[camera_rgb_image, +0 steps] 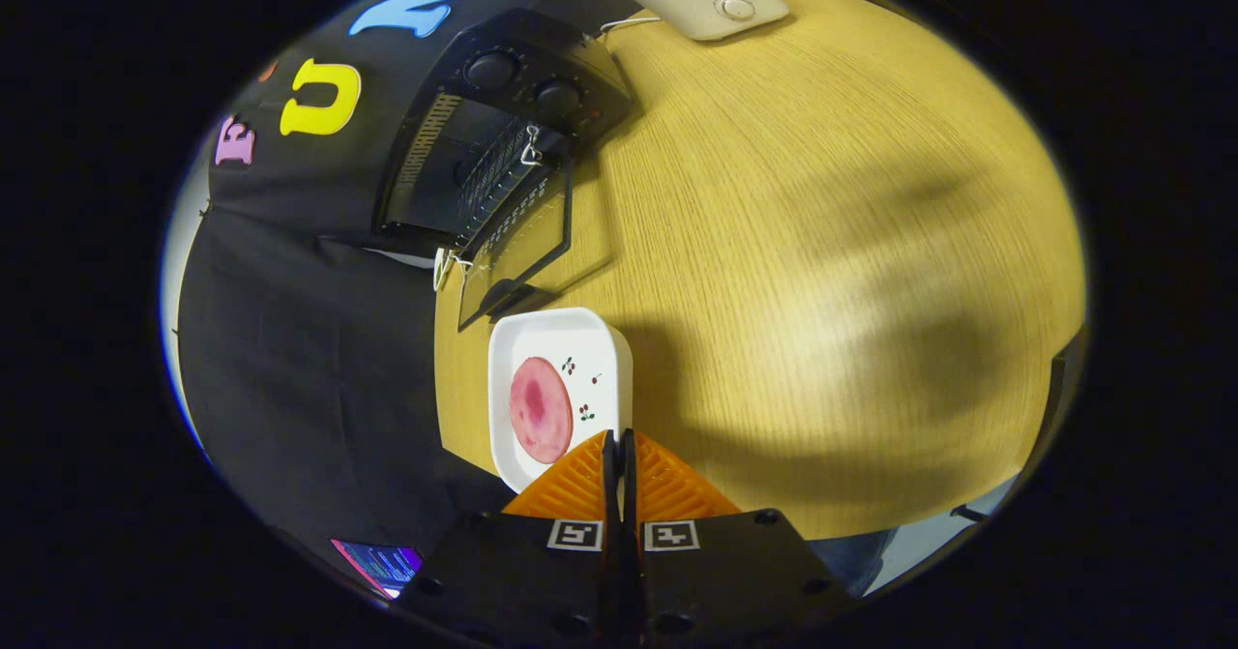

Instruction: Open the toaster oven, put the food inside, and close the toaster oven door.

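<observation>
Gripper view: gripper [619, 446] pressed together, empty, tilted over the white plate's [604, 339] edge.

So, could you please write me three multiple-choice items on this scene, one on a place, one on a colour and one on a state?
1. Where does the white plate lie?
A. inside the toaster oven
B. on the table just ahead of the fingers
C. on the cream toaster

2. What colour is the food slice on the plate?
A. green
B. pink
C. blue

3. How is the door of the toaster oven?
A. open
B. closed
C. removed

Answers:
1 B, the plate rests on the wooden table at the tips of the gripper.
2 B, the round slice is pink.
3 A, the glass door hangs down and the gripper is shut.
</observation>
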The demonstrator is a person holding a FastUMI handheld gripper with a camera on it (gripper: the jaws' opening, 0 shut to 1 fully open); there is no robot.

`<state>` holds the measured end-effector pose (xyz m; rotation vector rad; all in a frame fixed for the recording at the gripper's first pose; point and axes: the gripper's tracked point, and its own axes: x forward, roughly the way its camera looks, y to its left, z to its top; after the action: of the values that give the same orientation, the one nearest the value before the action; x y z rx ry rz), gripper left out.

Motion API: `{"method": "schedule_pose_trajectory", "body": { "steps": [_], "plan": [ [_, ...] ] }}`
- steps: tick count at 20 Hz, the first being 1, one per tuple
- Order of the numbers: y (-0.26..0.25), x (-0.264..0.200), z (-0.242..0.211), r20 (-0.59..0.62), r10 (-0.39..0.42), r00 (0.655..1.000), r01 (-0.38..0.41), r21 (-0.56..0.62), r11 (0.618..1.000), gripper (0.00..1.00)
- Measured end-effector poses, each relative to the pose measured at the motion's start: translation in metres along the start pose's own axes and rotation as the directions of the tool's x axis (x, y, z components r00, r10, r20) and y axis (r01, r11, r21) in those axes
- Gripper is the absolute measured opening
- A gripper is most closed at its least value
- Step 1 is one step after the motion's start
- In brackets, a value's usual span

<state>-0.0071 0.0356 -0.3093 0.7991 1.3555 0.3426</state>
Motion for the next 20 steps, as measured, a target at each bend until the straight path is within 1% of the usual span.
{"method": "schedule_pose_trajectory", "body": {
  "steps": [2, 6, 8, 10, 15, 20],
  "plan": [
    [0.01, 0.006, 0.0, 0.035, 0.008, 0.999, -0.009, 0.026, 1.0, 0.02],
    [0.021, 0.012, 0.004, 0.136, -0.012, 0.991, 0.004, 0.061, 0.998, 0.02],
    [0.035, 0.021, 0.01, 0.194, -0.002, 0.981, -0.02, 0.112, 0.994, 0.02],
    [0.051, 0.026, 0.015, 0.243, 0.017, 0.97, -0.058, 0.163, 0.985, 0.02],
    [0.07, 0.038, 0.025, 0.336, -0.007, 0.942, -0.076, 0.232, 0.97, 0.02],
    [0.091, 0.044, 0.052, 0.444, -0.024, 0.896, -0.137, 0.326, 0.936, 0.02]
  ]
}}
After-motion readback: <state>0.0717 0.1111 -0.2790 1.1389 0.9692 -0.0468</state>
